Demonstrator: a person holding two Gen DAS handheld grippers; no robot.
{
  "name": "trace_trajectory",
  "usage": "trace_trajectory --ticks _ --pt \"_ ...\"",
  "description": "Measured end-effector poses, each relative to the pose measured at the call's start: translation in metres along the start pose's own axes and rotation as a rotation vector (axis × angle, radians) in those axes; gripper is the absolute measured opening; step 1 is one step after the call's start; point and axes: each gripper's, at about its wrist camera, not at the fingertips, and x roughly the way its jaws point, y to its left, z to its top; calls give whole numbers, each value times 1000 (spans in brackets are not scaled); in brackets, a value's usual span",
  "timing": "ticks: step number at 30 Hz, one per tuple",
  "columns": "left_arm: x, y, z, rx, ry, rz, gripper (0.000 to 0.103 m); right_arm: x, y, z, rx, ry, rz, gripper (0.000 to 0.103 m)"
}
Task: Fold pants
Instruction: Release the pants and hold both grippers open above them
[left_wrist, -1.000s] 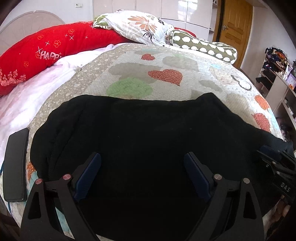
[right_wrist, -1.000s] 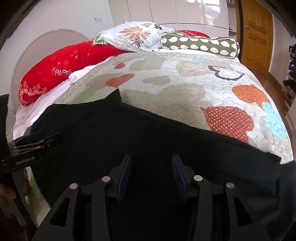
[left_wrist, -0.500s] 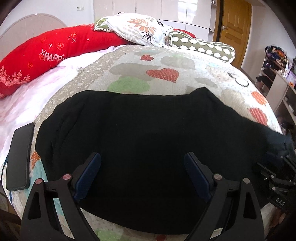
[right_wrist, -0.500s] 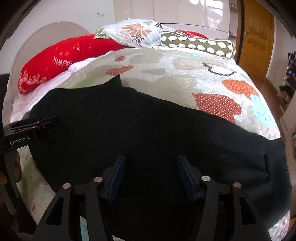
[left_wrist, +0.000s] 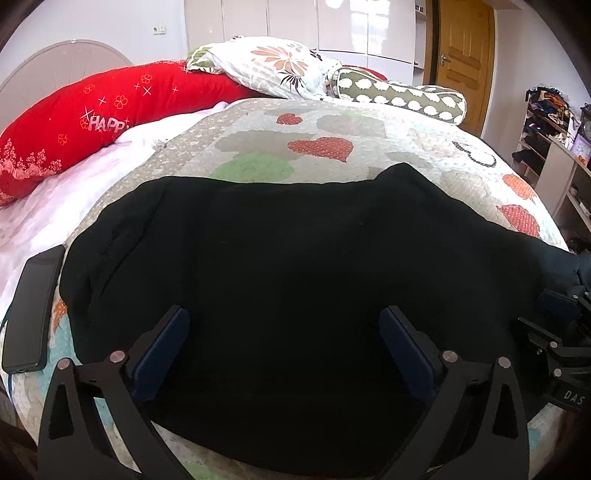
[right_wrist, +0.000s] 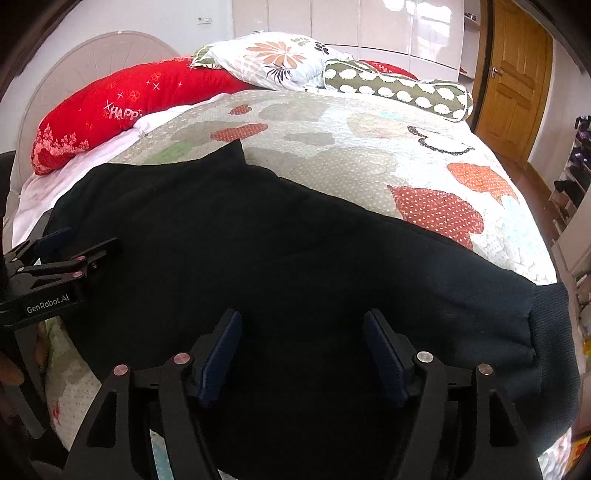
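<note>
Black pants (left_wrist: 295, 266) lie spread flat across the near end of the bed, on a patterned quilt (left_wrist: 332, 147). In the right wrist view the pants (right_wrist: 295, 258) run left to right, with a ribbed band at the far right edge. My left gripper (left_wrist: 284, 343) is open and empty, held above the near part of the pants. My right gripper (right_wrist: 301, 350) is open and empty above the pants too. Each gripper shows at the edge of the other's view.
A black phone (left_wrist: 31, 306) lies on the bed's left edge next to the pants. A red bolster (left_wrist: 110, 110), a floral pillow (left_wrist: 273, 66) and a spotted bolster (left_wrist: 399, 99) lie at the head. Shelves (left_wrist: 554, 147) stand to the right, a wooden door (right_wrist: 513, 74) behind.
Both grippers have pulled back and up from the pants, so more of the near edge shows. The right gripper's jaws have opened wider. The pants have not moved.
</note>
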Motion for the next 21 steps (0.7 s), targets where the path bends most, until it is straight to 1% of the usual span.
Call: trace_trajectory --ticks 4,17,21 --pt "0 -3 -2 9 -13 20 103 1 1 0 -6 1 -3 73" --pt "0 -4 -2 11 -14 25 103 1 1 0 -6 1 -1 75" --pt "-3 -7 -3 16 -13 41 103 0 2 0 -12 4 -6 75"
